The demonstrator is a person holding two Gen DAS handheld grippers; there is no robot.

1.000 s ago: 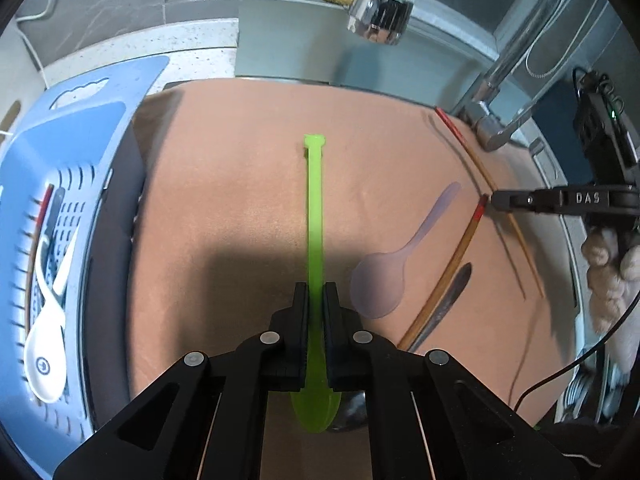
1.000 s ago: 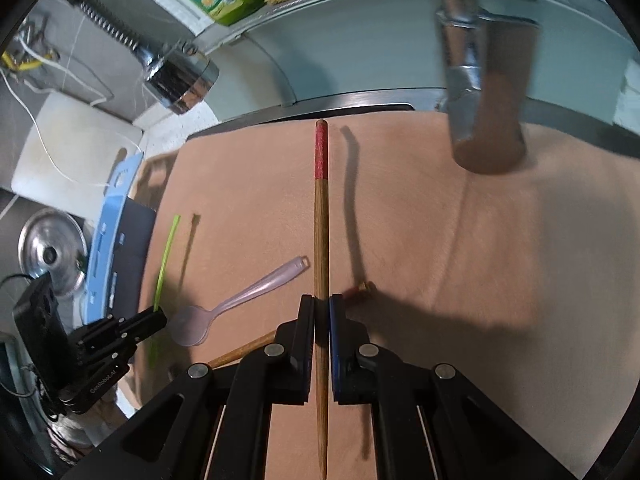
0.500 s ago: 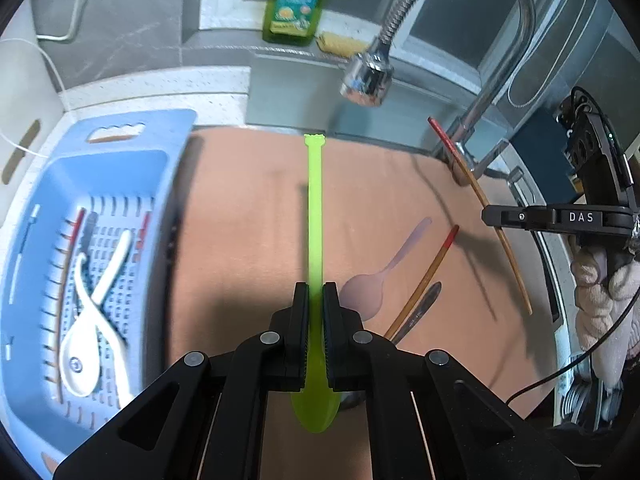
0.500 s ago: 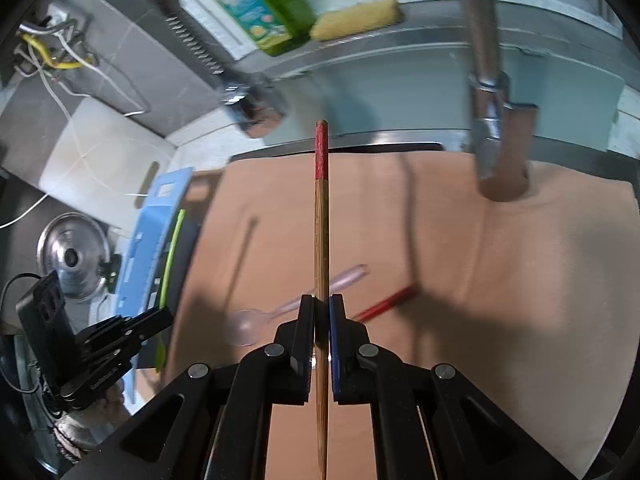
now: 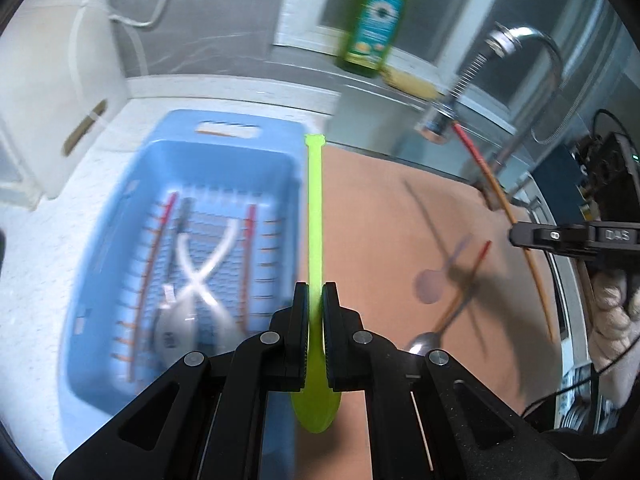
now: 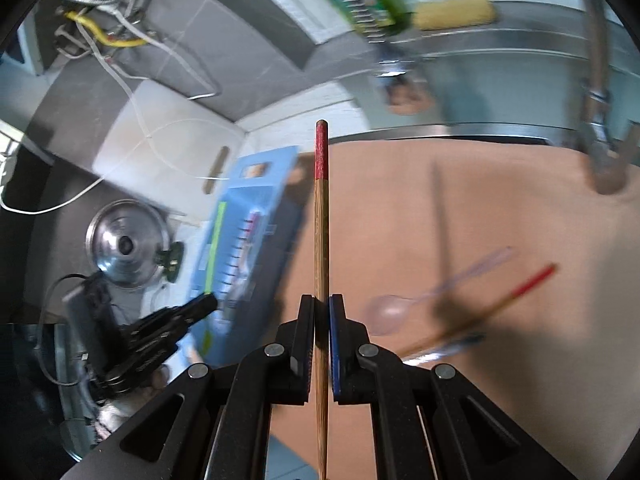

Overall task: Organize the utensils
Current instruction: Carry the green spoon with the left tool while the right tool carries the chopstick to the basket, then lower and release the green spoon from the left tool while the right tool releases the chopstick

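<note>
A lime-green plastic spoon (image 5: 315,240), thin and flat in the handle with a small notched tab at its far end and a rounded bowl at the near end, is pinched at the neck by the left gripper (image 5: 315,300), whose jaws are closed tight on it; the spoon hangs in the air along the boundary between a pale blue slotted basket (image 5: 120,216) and a tan mat (image 5: 380,208). A wooden chopstick (image 6: 321,240) with a red-painted tip stands clamped in the closed jaws of the right gripper (image 6: 321,320), raised above the same mat, its red end pointing away from the camera. Inside the basket lie two white spoons (image 5: 196,280) with crossed handles and red-tipped chopsticks (image 5: 250,224) along the slats, all blurred. On the mat rest a translucent lilac spoon (image 6: 404,304), a second red-tipped chopstick (image 6: 516,292) and a metal spoon (image 5: 424,342) lying beside it. Behind, a green bottle of dish liquid (image 5: 374,24) and a yellow sponge (image 6: 454,12) sit on the ledge by a chrome tap (image 5: 500,76). A steel lid (image 6: 126,244) lies on the counter beyond the basket.
</note>
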